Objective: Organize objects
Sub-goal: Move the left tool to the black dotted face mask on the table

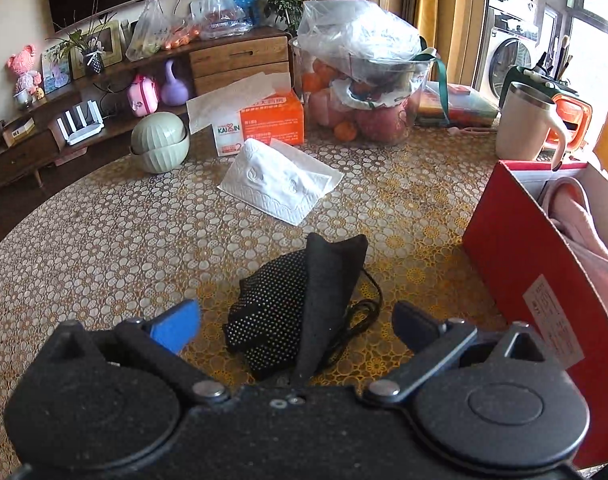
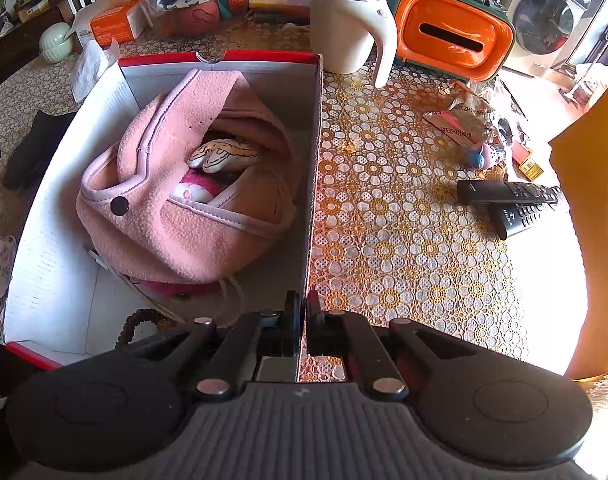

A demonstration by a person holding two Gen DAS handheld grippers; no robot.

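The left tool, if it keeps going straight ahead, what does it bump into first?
Most likely the black dotted glove. It lies on the table between the open left tool fingers, though how close is hard to judge.

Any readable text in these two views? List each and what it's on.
"KAIXIN": white end of the orange tissue box; its smaller print is too blurred to read.
"ZHOUSHI": crumpled foil wrapper, printed twice.
White sticker on the red box: too blurred to read.
Remote controls: button marks too small to read.
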